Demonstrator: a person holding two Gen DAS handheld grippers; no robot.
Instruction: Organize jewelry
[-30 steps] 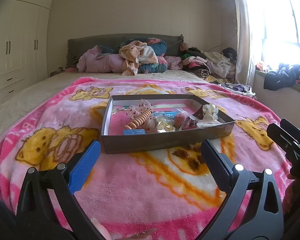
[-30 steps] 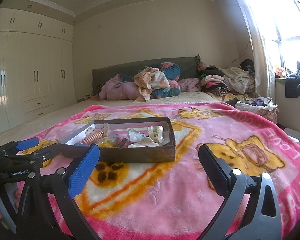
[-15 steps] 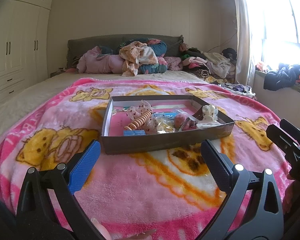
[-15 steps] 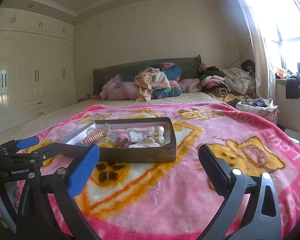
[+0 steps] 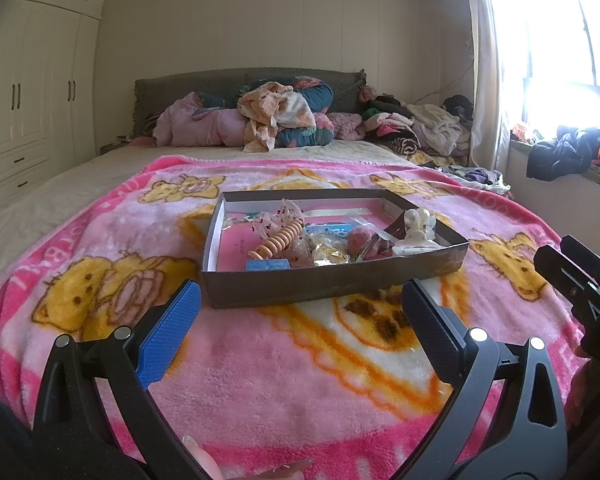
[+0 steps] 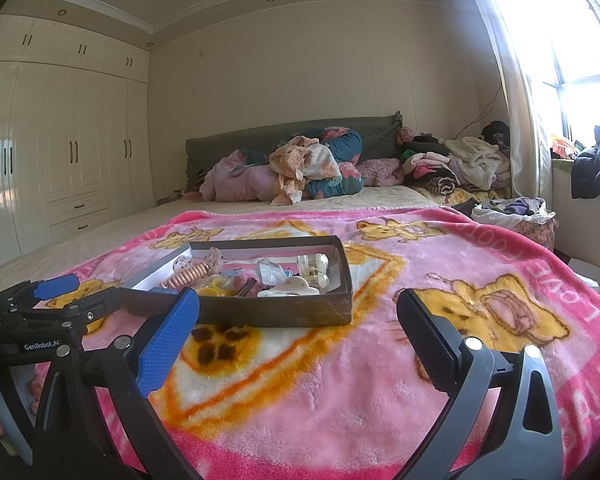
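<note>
Both grippers hang low over the blanket [image 5: 284, 368], short of the box [image 5: 328, 286]. Left gripper [image 5: 300, 320] has its 2 fingers spread wide with nothing between them; right gripper [image 6: 298, 326] is just as wide apart and holds nothing. Between them and farther up the bed sits the shallow dark box, resting flat on the blanket. Inside lie a coiled orange hair tie [image 5: 278, 240], a cream claw clip [image 5: 418, 222], a small blue block [image 5: 268, 265] and other small pieces too jumbled to name. Clothes [image 5: 276, 120] pile against the headboard beyond.
</note>
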